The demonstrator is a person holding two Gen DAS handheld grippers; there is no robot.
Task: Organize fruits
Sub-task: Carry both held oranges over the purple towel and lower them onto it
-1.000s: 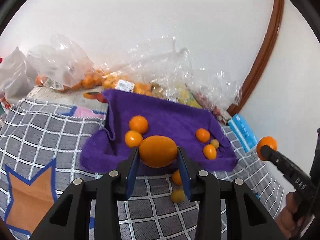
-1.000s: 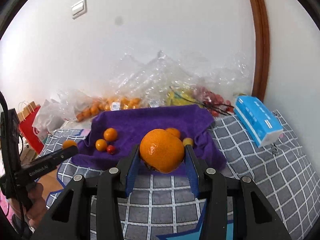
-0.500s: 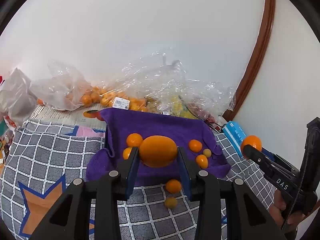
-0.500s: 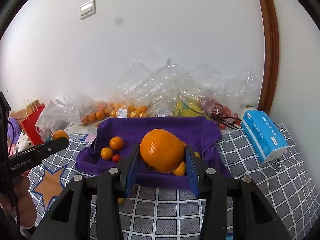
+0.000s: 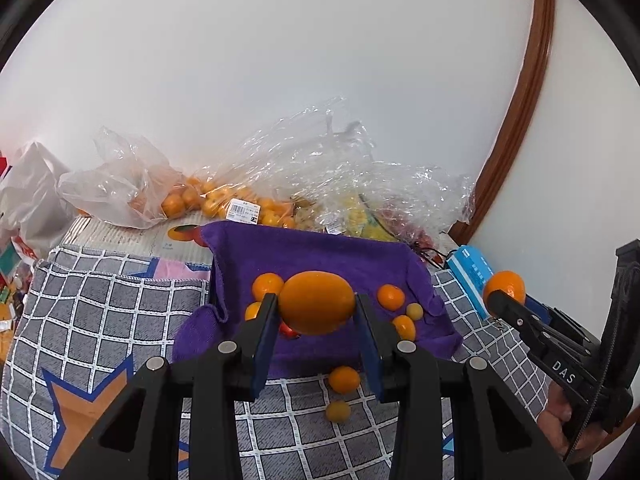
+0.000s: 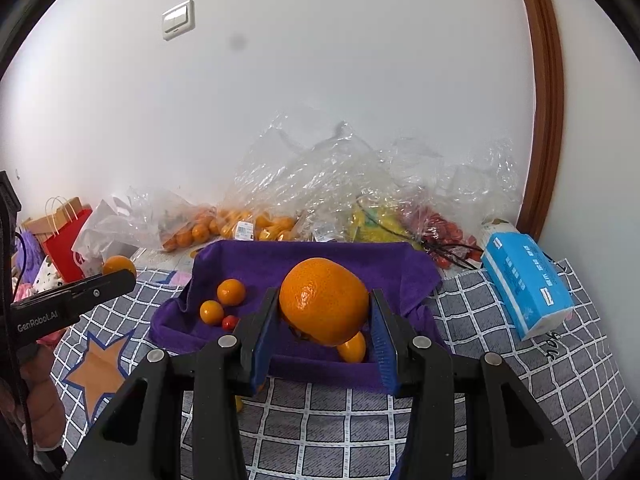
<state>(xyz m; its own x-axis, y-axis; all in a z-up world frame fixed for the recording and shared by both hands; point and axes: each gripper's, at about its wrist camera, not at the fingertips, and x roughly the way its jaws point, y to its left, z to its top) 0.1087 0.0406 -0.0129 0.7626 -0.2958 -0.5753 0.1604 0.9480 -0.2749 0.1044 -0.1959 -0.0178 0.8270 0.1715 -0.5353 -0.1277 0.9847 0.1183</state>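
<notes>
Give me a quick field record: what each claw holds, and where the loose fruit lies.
left claw: shut on smooth orange
right claw: shut on large orange
purple towel: several small oranges and one small red fruit on it
off towel: small orange and yellowish fruit on checked cloth
background: bagged fruit, blue tissue pack

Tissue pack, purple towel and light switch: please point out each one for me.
tissue pack (image 6: 527, 285), right wrist view, middle of its blue top face
purple towel (image 6: 264, 264), right wrist view, bare part near the back edge
light switch (image 6: 178, 20), right wrist view, centre of the plate
</notes>
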